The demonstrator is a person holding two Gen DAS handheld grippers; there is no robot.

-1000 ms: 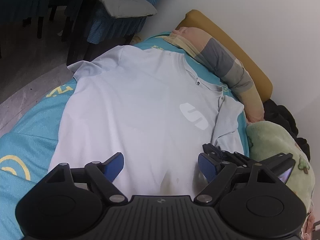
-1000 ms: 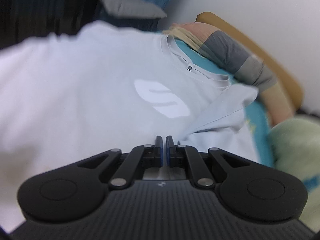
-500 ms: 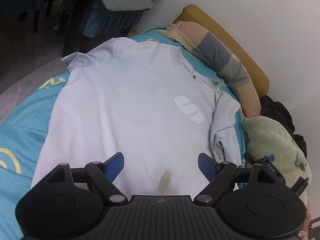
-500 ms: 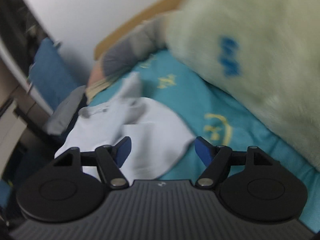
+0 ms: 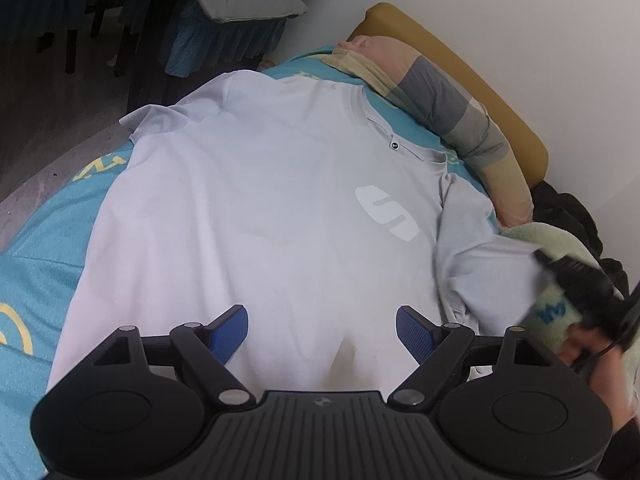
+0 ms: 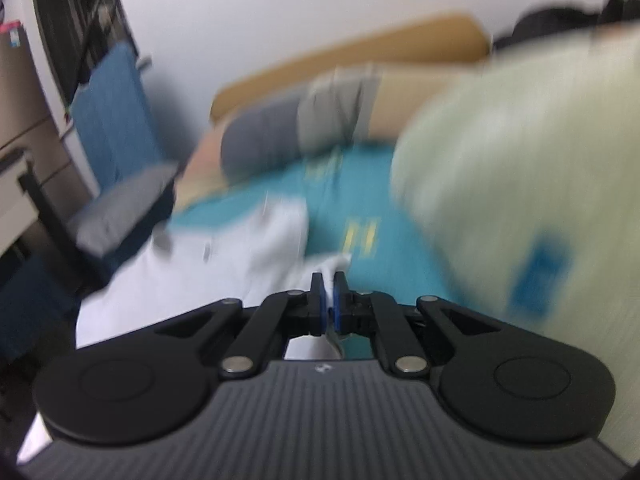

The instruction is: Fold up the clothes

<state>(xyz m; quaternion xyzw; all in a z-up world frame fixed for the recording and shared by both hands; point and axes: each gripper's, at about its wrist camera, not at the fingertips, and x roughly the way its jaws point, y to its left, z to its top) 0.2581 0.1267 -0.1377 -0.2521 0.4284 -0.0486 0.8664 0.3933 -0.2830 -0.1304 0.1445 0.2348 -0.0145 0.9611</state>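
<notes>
A pale grey T-shirt (image 5: 260,208) with a white chest logo lies face up, spread on a teal bed sheet (image 5: 36,264). My left gripper (image 5: 322,330) is open and empty, hovering above the shirt's lower body. My right gripper (image 6: 329,300) is shut on the edge of the shirt's right sleeve (image 6: 332,266); in the left wrist view it shows at the right edge (image 5: 576,276), holding the sleeve (image 5: 484,256) stretched outward. The right wrist view is motion-blurred.
A striped pillow (image 5: 440,96) and a mustard headboard (image 5: 472,76) lie past the collar. A pale green fleece blanket (image 5: 560,308) lies to the right, beside dark clothing (image 5: 568,212). A chair with a grey cushion (image 5: 236,0) stands off the bed's far left.
My right gripper has swung to the shirt's right side, opened, then shut on the sleeve edge and drawn the sleeve outward. My left gripper stayed open above the shirt.
</notes>
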